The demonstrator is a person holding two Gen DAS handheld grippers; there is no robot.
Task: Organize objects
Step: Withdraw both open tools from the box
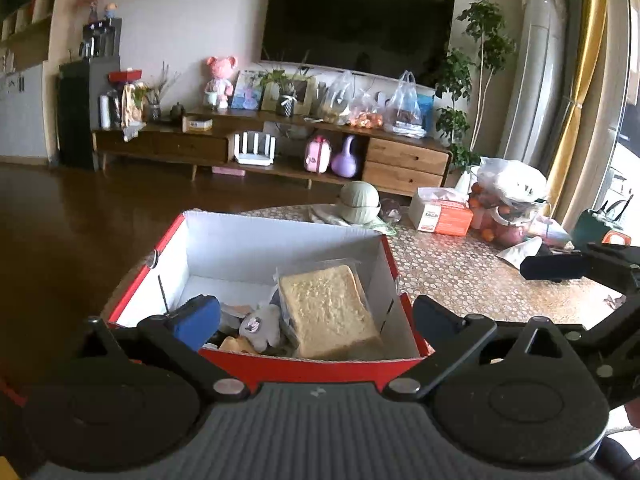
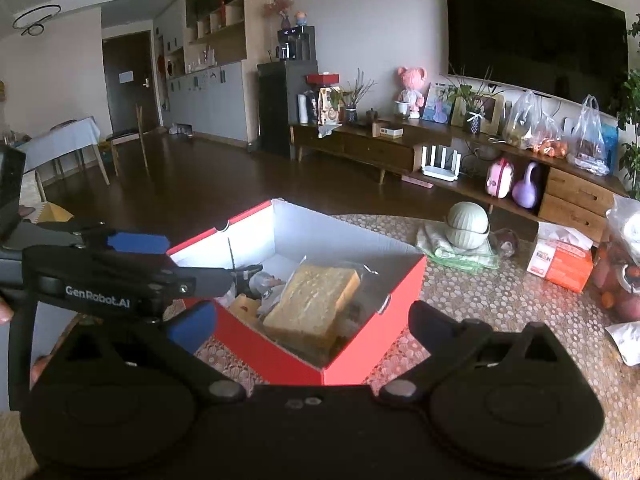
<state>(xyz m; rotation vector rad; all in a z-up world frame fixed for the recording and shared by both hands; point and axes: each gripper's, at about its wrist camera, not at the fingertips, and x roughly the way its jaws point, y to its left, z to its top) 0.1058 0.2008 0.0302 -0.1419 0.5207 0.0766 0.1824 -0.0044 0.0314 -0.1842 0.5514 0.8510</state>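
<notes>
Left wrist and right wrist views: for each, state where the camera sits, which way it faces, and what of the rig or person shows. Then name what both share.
Left wrist: on the left gripper, facing the red box; right gripper at right edge.
Right wrist: on the right gripper, facing the box corner; left gripper reaches in.
Shared: box, bagged bread, TV.

the cardboard box (image 1: 224, 256) looks matt, red outside, white inside. within it, bread (image 1: 328, 308) lies in clear glossy plastic wrap. beside the box, a patterned, faintly shiny surface (image 1: 460, 272).
</notes>
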